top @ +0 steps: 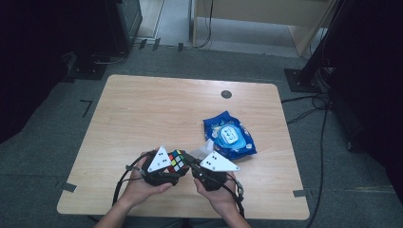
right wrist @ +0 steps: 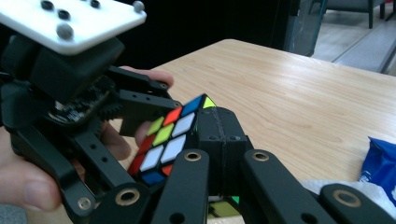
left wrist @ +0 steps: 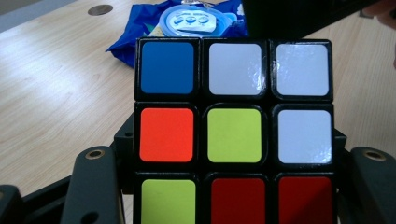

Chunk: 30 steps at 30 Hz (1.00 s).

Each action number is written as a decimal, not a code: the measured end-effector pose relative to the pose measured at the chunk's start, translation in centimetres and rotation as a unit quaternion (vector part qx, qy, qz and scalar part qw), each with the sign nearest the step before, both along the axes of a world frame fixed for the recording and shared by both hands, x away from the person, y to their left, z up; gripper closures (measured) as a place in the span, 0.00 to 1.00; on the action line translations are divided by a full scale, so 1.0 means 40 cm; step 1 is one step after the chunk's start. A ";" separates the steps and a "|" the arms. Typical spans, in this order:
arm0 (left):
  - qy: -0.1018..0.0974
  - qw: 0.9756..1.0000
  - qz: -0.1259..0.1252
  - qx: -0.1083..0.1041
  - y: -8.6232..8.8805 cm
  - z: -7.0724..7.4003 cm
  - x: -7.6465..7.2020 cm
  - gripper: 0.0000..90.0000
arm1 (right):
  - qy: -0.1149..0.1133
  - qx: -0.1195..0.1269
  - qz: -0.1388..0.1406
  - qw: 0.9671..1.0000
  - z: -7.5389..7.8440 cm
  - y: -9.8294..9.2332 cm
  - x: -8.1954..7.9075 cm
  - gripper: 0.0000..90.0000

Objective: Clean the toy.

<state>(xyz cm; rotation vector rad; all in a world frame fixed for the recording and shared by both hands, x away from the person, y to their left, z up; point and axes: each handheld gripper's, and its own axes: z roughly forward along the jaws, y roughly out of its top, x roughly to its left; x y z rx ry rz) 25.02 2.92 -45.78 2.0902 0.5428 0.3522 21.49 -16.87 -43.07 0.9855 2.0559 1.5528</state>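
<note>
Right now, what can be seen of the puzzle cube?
The puzzle cube is a scrambled three-by-three with a black plastic-looking frame and glossy stickers. In the left gripper view the facing side reads blue, white, white; orange, yellow-green, white; yellow-green, red, red. It is held above the near part of the wooden table, between both hands. The left gripper is shut on it; the right gripper clamps one side. A blue wipes pack lies behind it, apart.

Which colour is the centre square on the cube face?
Yellow-green, on the cube; the left gripper view shows it best.
</note>
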 end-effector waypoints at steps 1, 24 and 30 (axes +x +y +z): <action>-0.003 1.000 0.005 0.003 -0.002 0.000 -0.001 0.38 | -0.002 -0.001 0.000 1.000 0.002 0.003 -0.003 1.00; 0.025 0.999 -0.014 -0.020 0.008 0.001 0.019 0.38 | 0.009 0.006 -0.047 0.999 0.009 -0.026 0.011 1.00; 0.014 0.998 -0.006 -0.054 0.030 0.018 0.019 0.38 | 0.133 0.047 -0.072 0.987 -0.098 -0.060 0.065 1.00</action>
